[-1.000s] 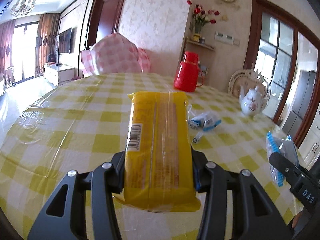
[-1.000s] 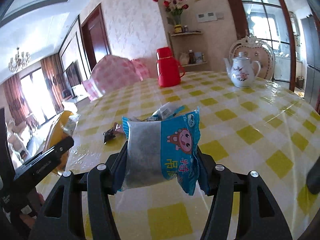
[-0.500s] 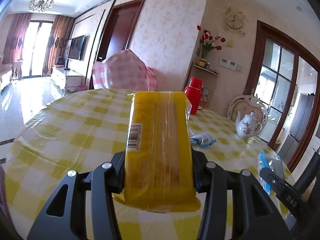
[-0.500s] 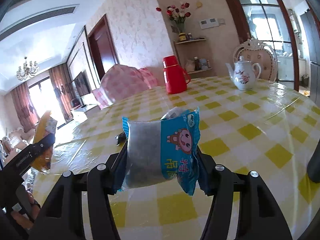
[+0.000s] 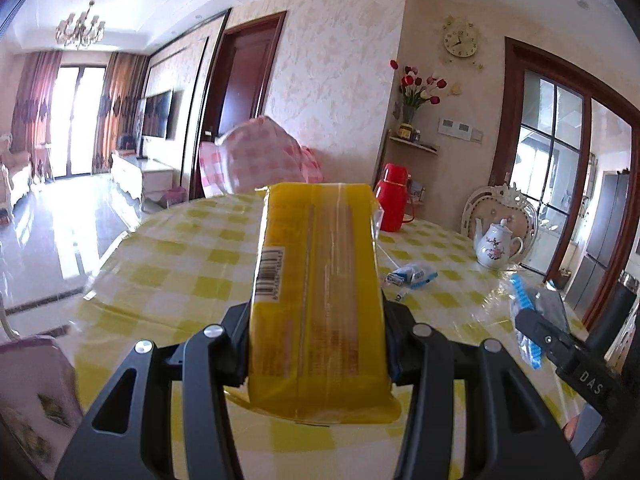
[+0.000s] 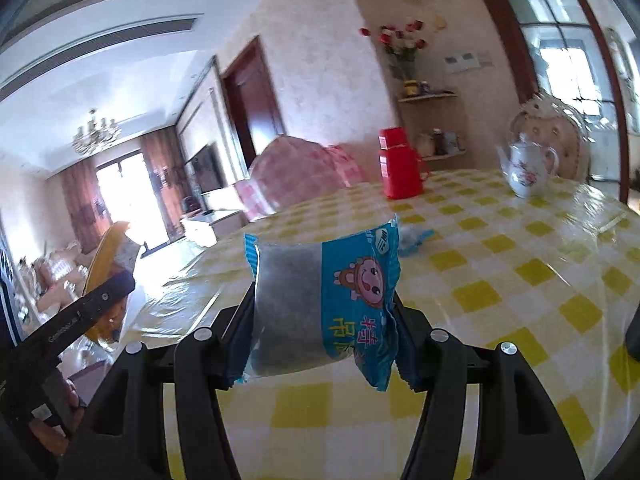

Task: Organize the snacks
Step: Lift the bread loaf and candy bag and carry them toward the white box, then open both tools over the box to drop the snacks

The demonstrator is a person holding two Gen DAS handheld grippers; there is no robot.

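The yellow snack pack is pinched between the two fingers of the left gripper, standing on end with its barcode facing the camera, held up over the near edge of the checkered table. Same deal on the other side: the blue snack bag with the cartoon face is squeezed in the right gripper, also up in the air above the table, not touching it.

Using the red thermos as the landmark: it stands upright toward the far side of the table. A small blue-and-white wrapper lies flat on the cloth, nearer the camera than the thermos and a bit right of it. The white teapot sits well to the right of the thermos, near the table edge. Behind and left of the thermos there's a pink checked chair cover; above it on the wall shelf, a vase of red flowers.
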